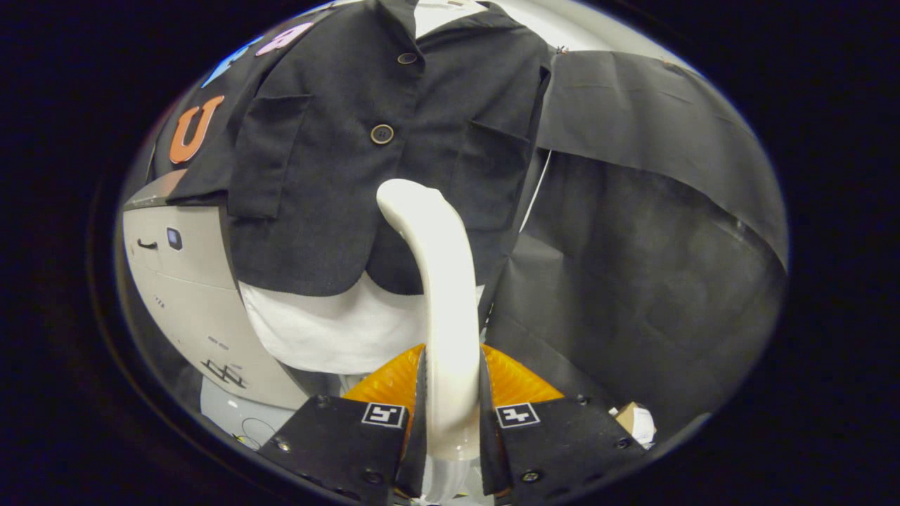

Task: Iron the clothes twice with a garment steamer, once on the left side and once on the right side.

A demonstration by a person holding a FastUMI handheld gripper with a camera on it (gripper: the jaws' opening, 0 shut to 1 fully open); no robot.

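**Steamer against hanging jacket, front centre**

The garment steamer [439, 295] is a cream-white, smooth curved body, standing upright between the fingers, its head bent forward and touching the jacket front just below the middle button. The gripper [451, 414] has both fingers pressed on its lower body. The black jacket [351, 161] hangs upright, buttoned, with two patch pockets, over a white shirt [330, 330] whose hem shows below the jacket's edge.
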